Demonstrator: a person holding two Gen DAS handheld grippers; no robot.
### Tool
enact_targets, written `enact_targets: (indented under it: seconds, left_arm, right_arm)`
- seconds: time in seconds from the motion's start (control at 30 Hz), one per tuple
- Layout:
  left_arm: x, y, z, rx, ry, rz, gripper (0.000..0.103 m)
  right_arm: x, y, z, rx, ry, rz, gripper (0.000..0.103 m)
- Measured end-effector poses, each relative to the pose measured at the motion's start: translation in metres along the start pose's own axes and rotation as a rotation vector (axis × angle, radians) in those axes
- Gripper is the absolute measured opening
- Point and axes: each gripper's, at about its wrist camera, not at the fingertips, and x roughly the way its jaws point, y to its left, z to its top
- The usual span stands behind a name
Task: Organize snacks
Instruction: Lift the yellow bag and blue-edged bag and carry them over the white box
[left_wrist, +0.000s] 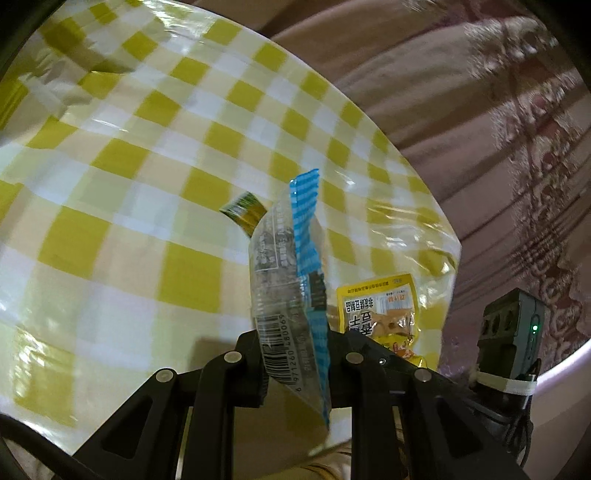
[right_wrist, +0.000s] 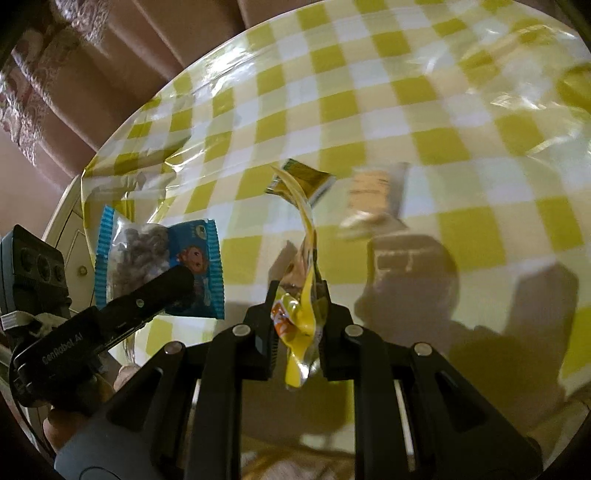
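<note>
Four snack packets show in all, taking the desk (left_wrist: 110, 177) under its glossy yellow-and-white checked cover as the landmark.

One is a blue-edged clear plastic packet (left_wrist: 291, 295) with dark pieces inside and a barcode on its back; the left gripper (left_wrist: 295, 354) has its jaws pinching this packet by its lower end, so it stands edge-on above the desk near the desk's corner. From the right wrist view the same packet (right_wrist: 159, 266) shows its blue printed face with a cartoon figure.

The second is a yellow foil snack packet (right_wrist: 303, 288), held upright above the desk with the jaws of the right gripper (right_wrist: 299, 332) pressed onto its lower part; in the left wrist view its printed front (left_wrist: 384, 314) appears just beside the blue-edged one.

The third is a small dark green-and-gold sachet (right_wrist: 303, 181) lying flat on the desk, farther in from the corner than both held packets. The fourth is a pale tan packet (right_wrist: 373, 203), blurred, lying on the desk just beside the sachet.

No container is clearly visible on the desk.
</note>
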Motion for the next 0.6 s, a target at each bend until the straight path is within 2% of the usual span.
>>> enact_targets:
  seconds: [0.4,0.6]
  left_arm:
    - [0.028,-0.089,-0.043,0.104,0.093,-0.089,0.021]
    - [0.046,-0.133,-0.066,0.16,0.154,-0.135,0.021]
  right_arm:
    - [-0.074,-0.065,-0.032,0.087,-0.057,-0.047,0.02]
    - [-0.11,-0.098,-0.046,0.115,-0.09,-0.117,0.02]
